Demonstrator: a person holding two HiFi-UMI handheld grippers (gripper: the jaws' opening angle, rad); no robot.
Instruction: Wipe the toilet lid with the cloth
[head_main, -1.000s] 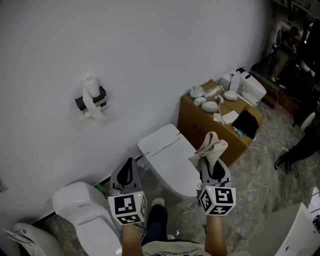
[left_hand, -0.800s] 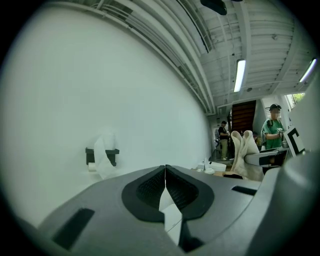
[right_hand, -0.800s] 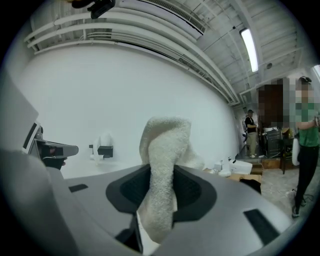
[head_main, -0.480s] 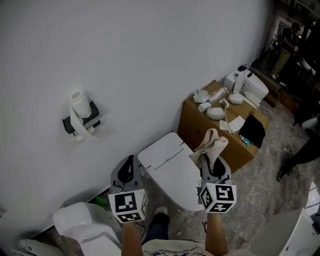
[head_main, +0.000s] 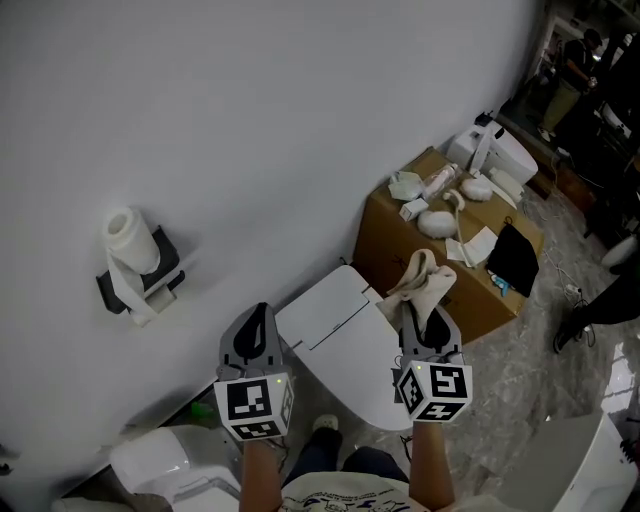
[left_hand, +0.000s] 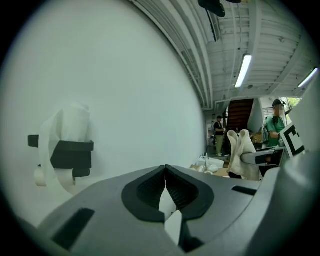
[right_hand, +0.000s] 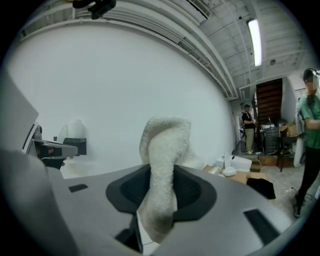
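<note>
A white toilet with its lid (head_main: 345, 335) down stands against the wall, below and between my two grippers in the head view. My right gripper (head_main: 425, 318) is shut on a cream terry cloth (head_main: 421, 282), which sticks up out of the jaws (right_hand: 165, 165) and hangs above the lid's right edge. My left gripper (head_main: 257, 330) is shut with nothing in it, held in the air left of the lid. In the left gripper view the jaws meet (left_hand: 165, 182), and the cloth (left_hand: 241, 159) shows at the right.
A toilet-paper holder with a roll (head_main: 135, 262) hangs on the white wall (head_main: 280, 130) at left. A cardboard box (head_main: 440, 250) with white fittings stands right of the toilet. Another white toilet (head_main: 170, 465) sits at lower left. People stand at the far right (right_hand: 310, 135).
The view has swung: the paper holder slid down-left and the toilet sits more centred under the grippers. Both grippers keep their hold and spacing.
</note>
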